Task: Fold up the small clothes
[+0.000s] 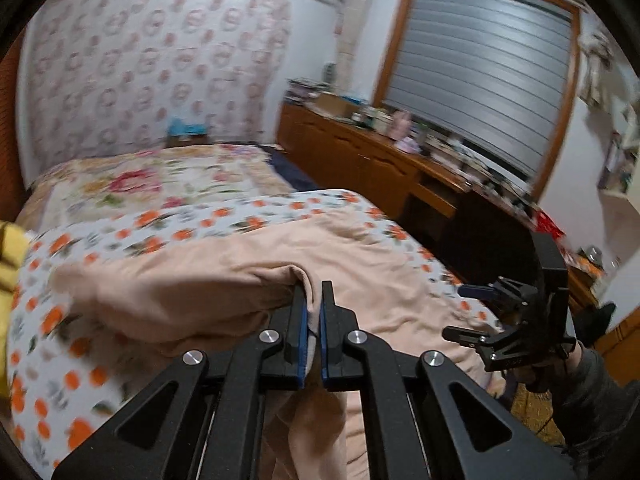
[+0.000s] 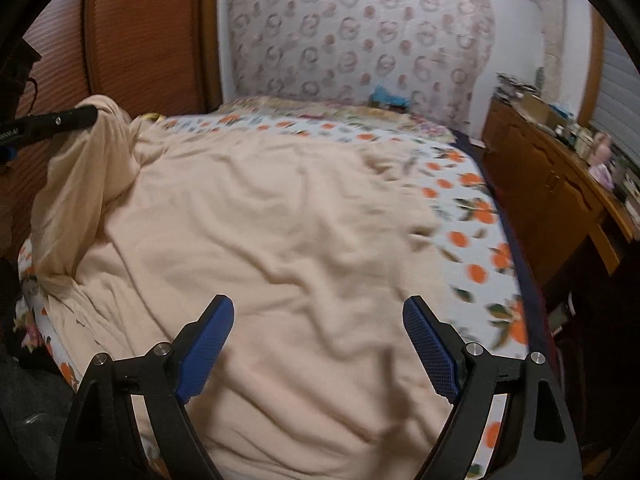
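Note:
A peach-coloured garment (image 2: 280,216) lies spread and wrinkled over the orange-flowered bedsheet (image 2: 476,208). My left gripper (image 1: 313,296) is shut on a pinched fold of that garment (image 1: 208,284) and holds it lifted off the bed. In the right wrist view the left gripper (image 2: 86,114) shows at the far left with cloth hanging from it. My right gripper (image 2: 318,316) hovers open just above the near part of the garment, nothing between its blue pads (image 2: 430,344). The right gripper (image 1: 472,312) also appears at the right of the left wrist view, held by a gloved hand (image 1: 588,384).
A second floral quilt (image 1: 152,184) covers the far half of the bed. A long wooden cabinet (image 1: 384,164) crowded with small items runs along the right side under a shuttered window. A brown wooden headboard (image 2: 140,40) stands at the left. Something yellow (image 1: 10,252) lies at the bed's left edge.

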A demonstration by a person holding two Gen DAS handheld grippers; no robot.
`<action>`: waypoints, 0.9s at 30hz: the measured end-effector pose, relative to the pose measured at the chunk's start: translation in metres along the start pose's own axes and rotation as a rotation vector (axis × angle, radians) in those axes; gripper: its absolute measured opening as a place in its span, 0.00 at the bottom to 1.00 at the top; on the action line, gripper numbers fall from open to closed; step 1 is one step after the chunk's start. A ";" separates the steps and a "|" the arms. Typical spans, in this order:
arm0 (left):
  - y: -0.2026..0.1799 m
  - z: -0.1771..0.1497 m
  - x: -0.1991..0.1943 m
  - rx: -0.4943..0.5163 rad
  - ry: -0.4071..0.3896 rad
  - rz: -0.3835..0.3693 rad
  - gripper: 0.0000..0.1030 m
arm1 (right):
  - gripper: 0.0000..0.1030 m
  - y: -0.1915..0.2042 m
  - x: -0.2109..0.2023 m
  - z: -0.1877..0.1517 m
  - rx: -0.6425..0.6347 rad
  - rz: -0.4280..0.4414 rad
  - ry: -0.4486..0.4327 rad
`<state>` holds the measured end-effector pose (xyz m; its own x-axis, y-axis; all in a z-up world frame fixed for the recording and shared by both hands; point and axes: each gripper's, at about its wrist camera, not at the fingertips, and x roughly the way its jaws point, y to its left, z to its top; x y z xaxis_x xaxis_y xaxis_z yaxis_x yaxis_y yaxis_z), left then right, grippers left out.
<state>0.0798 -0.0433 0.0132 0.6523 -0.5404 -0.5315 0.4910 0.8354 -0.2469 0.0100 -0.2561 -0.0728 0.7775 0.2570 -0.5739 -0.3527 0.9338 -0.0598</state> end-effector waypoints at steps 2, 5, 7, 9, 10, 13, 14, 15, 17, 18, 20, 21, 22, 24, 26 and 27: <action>-0.016 0.011 0.009 0.030 0.011 -0.033 0.05 | 0.85 -0.012 -0.007 -0.003 0.024 -0.015 -0.009; -0.038 0.027 0.018 0.062 0.011 -0.076 0.05 | 0.85 -0.028 -0.017 -0.009 0.058 -0.034 -0.021; -0.055 0.036 0.022 0.086 0.008 -0.101 0.05 | 0.85 -0.036 -0.022 -0.011 0.079 -0.042 -0.027; -0.073 0.047 0.027 0.113 0.011 -0.137 0.05 | 0.85 -0.043 -0.026 -0.013 0.098 -0.051 -0.033; -0.081 0.052 0.030 0.130 0.014 -0.149 0.05 | 0.85 -0.046 -0.027 -0.013 0.104 -0.053 -0.034; -0.105 0.063 0.038 0.169 0.023 -0.173 0.05 | 0.83 -0.051 -0.031 -0.013 0.112 -0.064 -0.044; -0.110 0.065 0.040 0.176 0.027 -0.183 0.05 | 0.83 -0.054 -0.033 -0.013 0.116 -0.062 -0.050; -0.116 0.066 0.044 0.182 0.035 -0.193 0.05 | 0.83 -0.056 -0.032 -0.013 0.120 -0.060 -0.055; -0.122 0.064 0.053 0.188 0.072 -0.208 0.05 | 0.83 -0.059 -0.033 -0.014 0.125 -0.058 -0.061; -0.127 0.061 0.061 0.199 0.111 -0.215 0.05 | 0.83 -0.060 -0.031 -0.016 0.126 -0.057 -0.061; -0.126 0.051 0.074 0.210 0.155 -0.199 0.06 | 0.83 -0.063 -0.027 -0.018 0.128 -0.057 -0.052; -0.125 0.048 0.080 0.218 0.172 -0.188 0.08 | 0.83 -0.064 -0.024 -0.020 0.130 -0.060 -0.047; -0.124 0.044 0.083 0.223 0.182 -0.175 0.10 | 0.83 -0.067 -0.023 -0.021 0.133 -0.061 -0.044; -0.117 0.038 0.085 0.217 0.186 -0.145 0.34 | 0.83 -0.072 -0.024 -0.022 0.144 -0.061 -0.040; -0.109 0.033 0.082 0.200 0.176 -0.127 0.51 | 0.83 -0.075 -0.023 -0.023 0.155 -0.061 -0.039; -0.104 0.031 0.080 0.193 0.178 -0.124 0.64 | 0.83 -0.076 -0.023 -0.022 0.158 -0.061 -0.038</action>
<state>0.0992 -0.1765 0.0210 0.4769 -0.5969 -0.6452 0.6724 0.7205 -0.1695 0.0078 -0.3387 -0.0733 0.8153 0.2046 -0.5417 -0.2202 0.9748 0.0368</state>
